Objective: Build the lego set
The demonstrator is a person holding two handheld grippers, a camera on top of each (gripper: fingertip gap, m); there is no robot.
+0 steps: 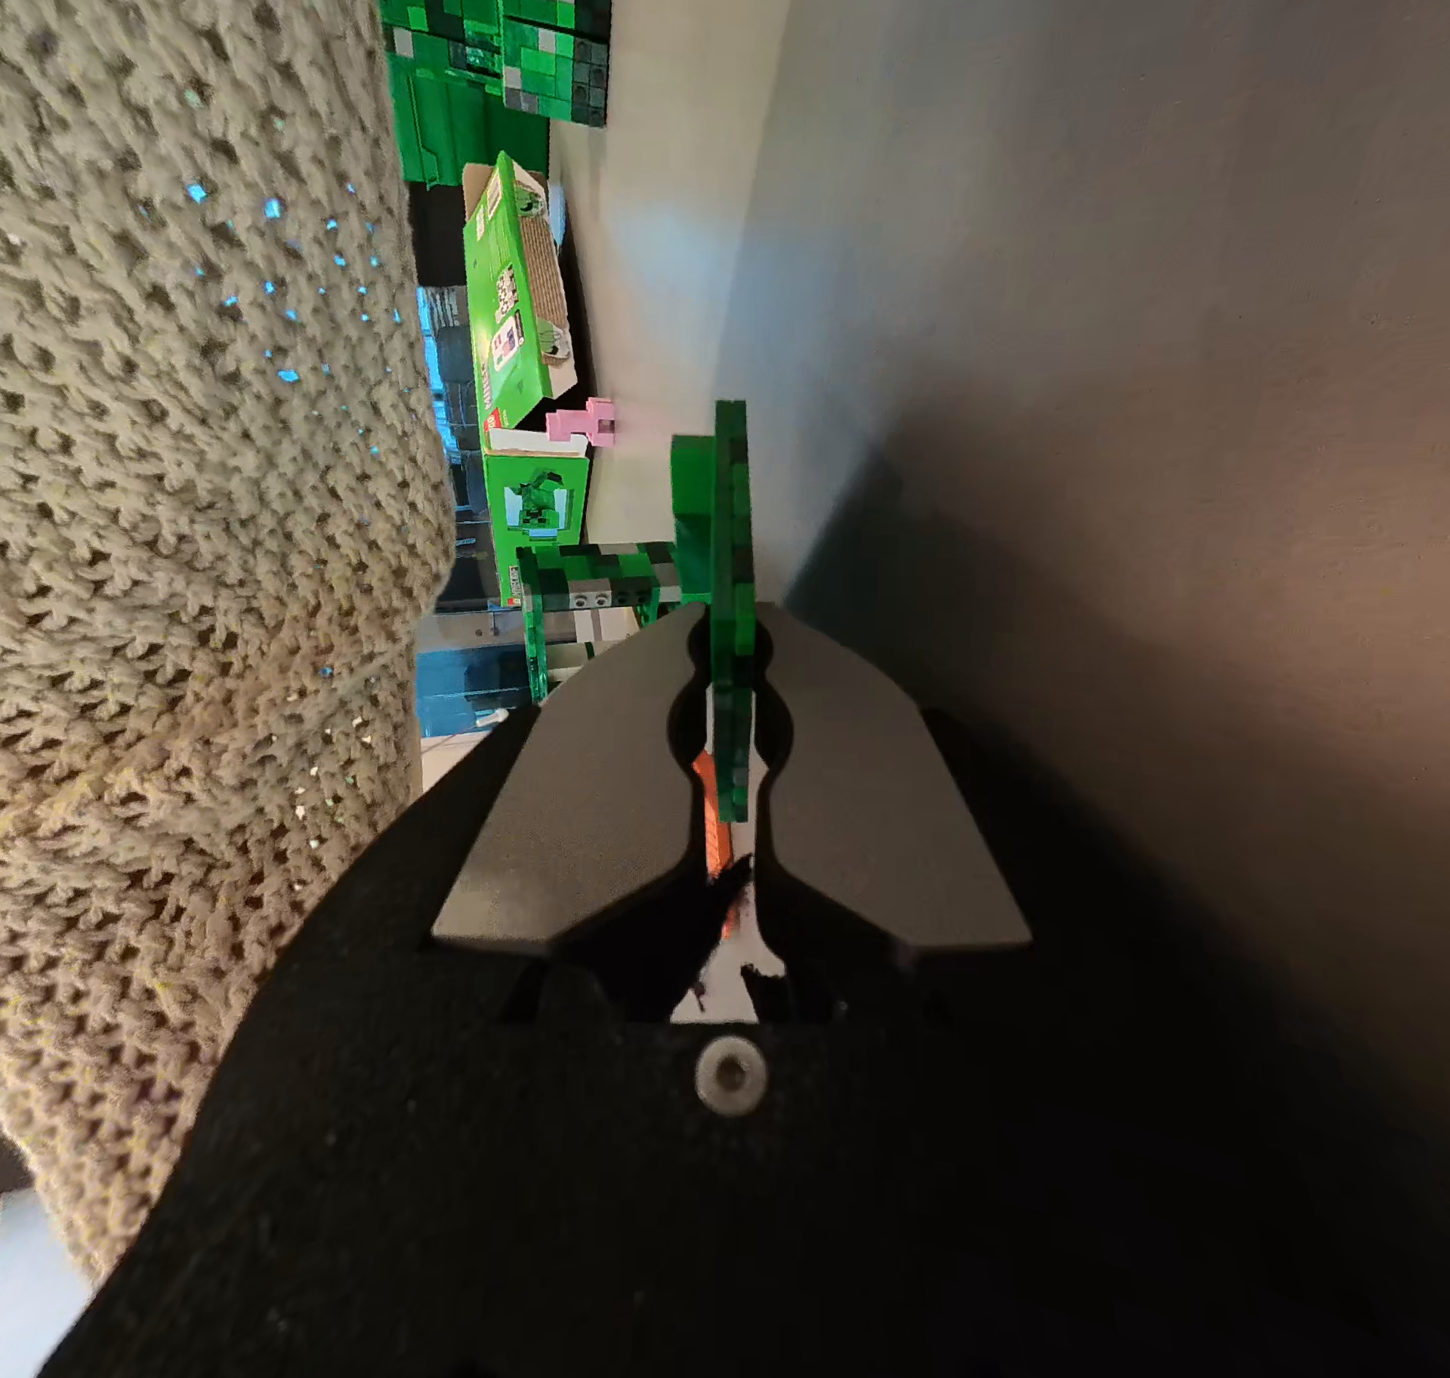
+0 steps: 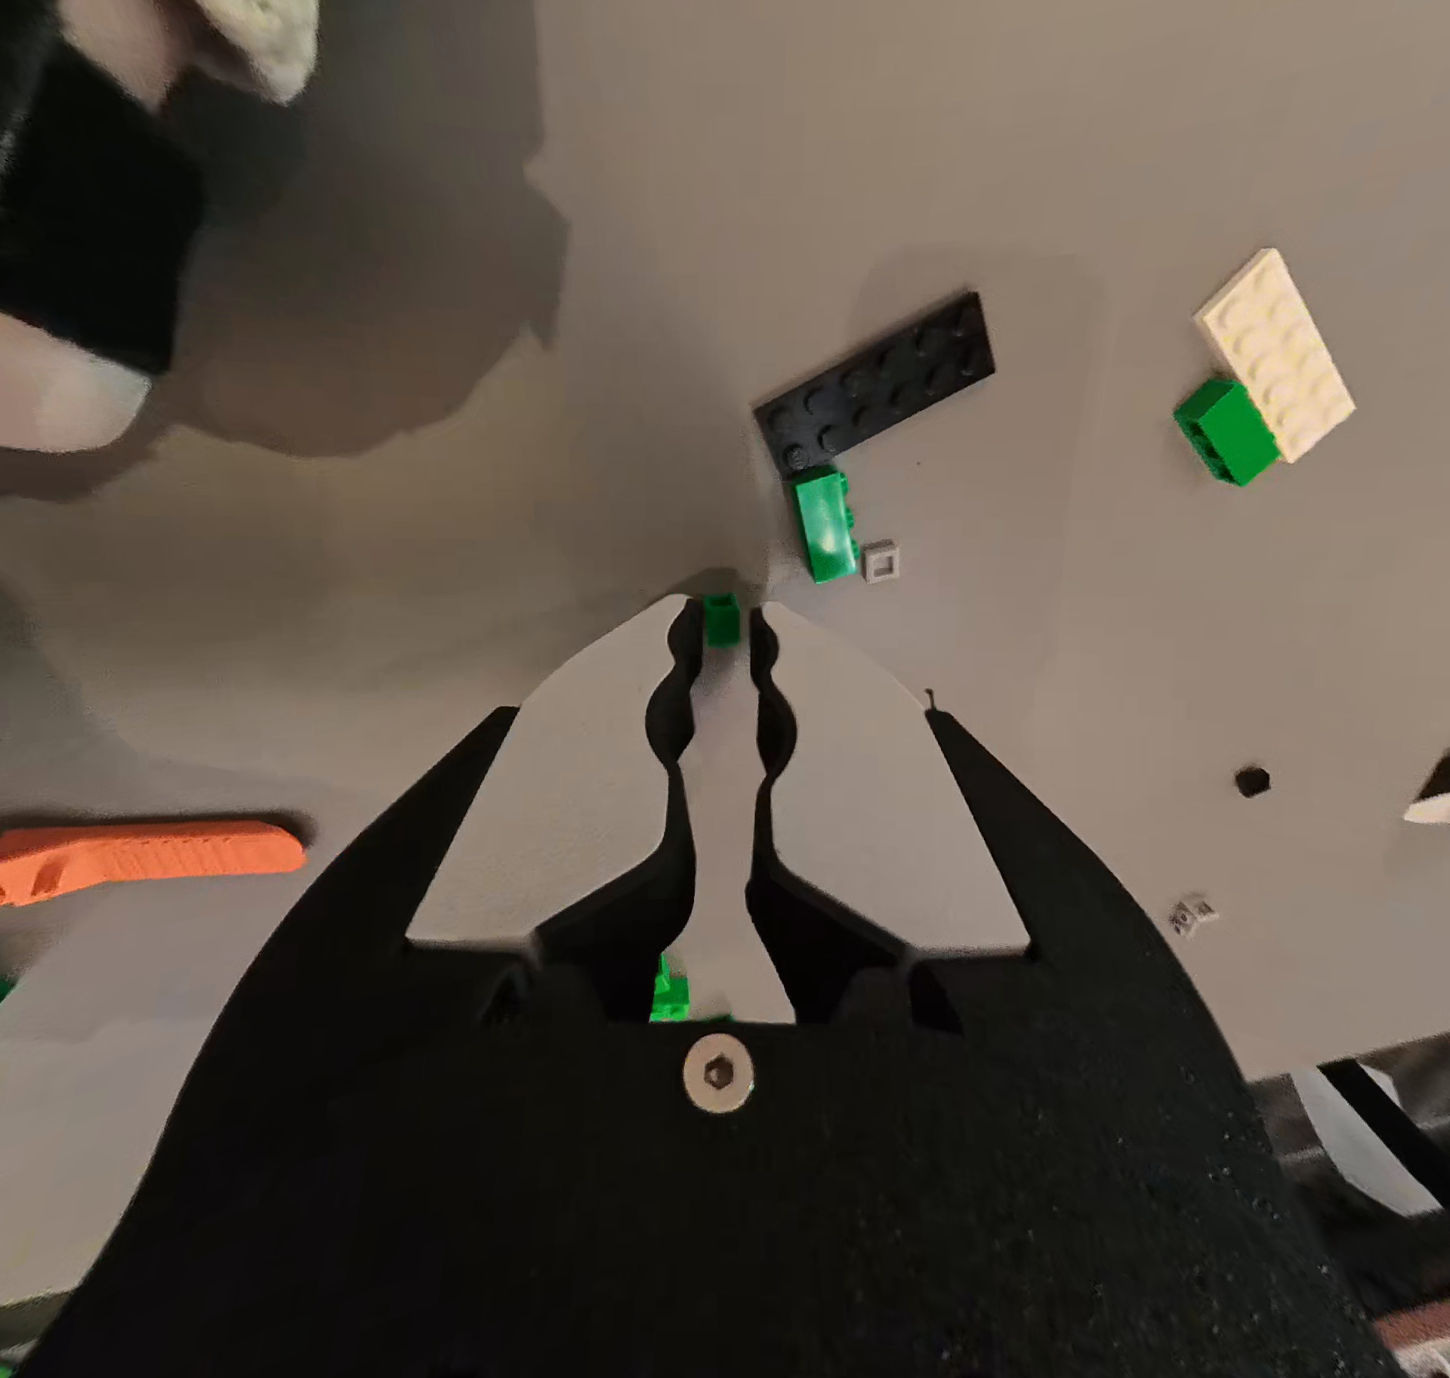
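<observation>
A good part of the building looks done, but there is more to do. The left gripper (image 1: 734, 626) has its fingers pressed tight on a flat green panel (image 1: 734, 524) made of many small bricks, held on its edge above the table (image 1: 1098, 320). Behind it stands a green frame (image 1: 596, 579) with grey bits, already put together. Farther back sit a big green block model (image 1: 502, 22), the open green box (image 1: 514, 297) the set came in, and a small pink figure (image 1: 584, 422). A knitted sleeve (image 1: 196, 477) fills the left side of that view.

The right gripper (image 2: 722, 619) points down at the table. Its fingers are narrow, and a tiny green brick (image 2: 722, 620) sits right between the tips. I cannot tell if they are squeezing it yet or just around it.

Loose pieces wait on the table: a long black plate (image 2: 875, 383), a green brick (image 2: 824, 528) touching its end, a tiny grey square (image 2: 880, 560) just beside that, and a white plate (image 2: 1275, 356) with another green brick (image 2: 1224, 430) against it. An orange brick tool (image 2: 149, 858) lies off to the left.

So I think the job is somewhere in the middle: the panel needs joining on, and the loose pieces need homes.
</observation>
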